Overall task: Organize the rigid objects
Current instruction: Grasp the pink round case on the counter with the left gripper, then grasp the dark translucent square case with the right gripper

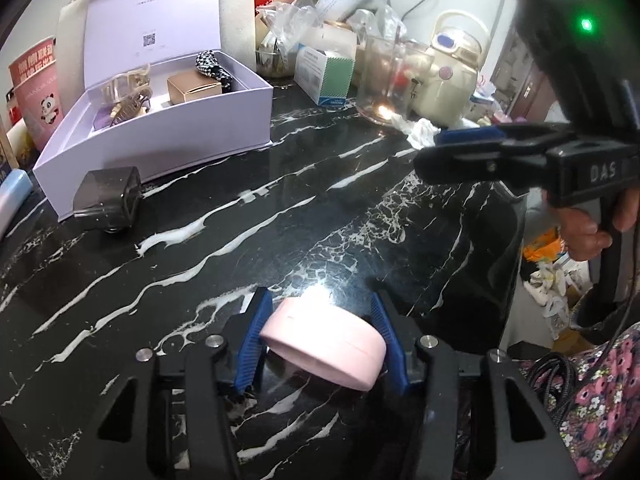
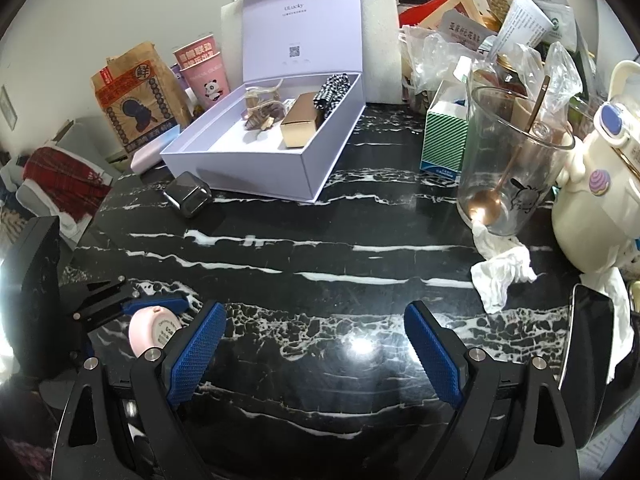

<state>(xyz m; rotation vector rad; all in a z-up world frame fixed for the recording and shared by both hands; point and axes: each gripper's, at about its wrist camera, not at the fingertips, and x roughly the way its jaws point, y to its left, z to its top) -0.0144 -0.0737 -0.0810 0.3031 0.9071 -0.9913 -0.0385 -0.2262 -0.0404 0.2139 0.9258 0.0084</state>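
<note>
A round, flat pink case (image 1: 324,344) is pinched by the left gripper (image 1: 320,340); the right gripper (image 2: 316,344) is held spread, empty, at three o'clock.

My right hand-held gripper (image 2: 314,346) hangs with blue pads wide apart over the black, white-veined marble counter (image 2: 360,216), nothing between them. At lower left, my left hand-held gripper (image 2: 160,314) clamps a round pink plastic case (image 2: 150,330).

The table (image 2: 280,208) is glossy black stone with white veins. Behind it the open box (image 2: 256,156) is smooth, matt lilac card. Right of the box, a clear glass cup (image 2: 508,160) holds a shiny copper-coloured metal spoon (image 2: 486,204); crumpled white tissue (image 2: 500,276) lies below. The pink case (image 1: 324,344) looks smooth matt plastic between ribbed blue pads (image 1: 252,344).
</note>
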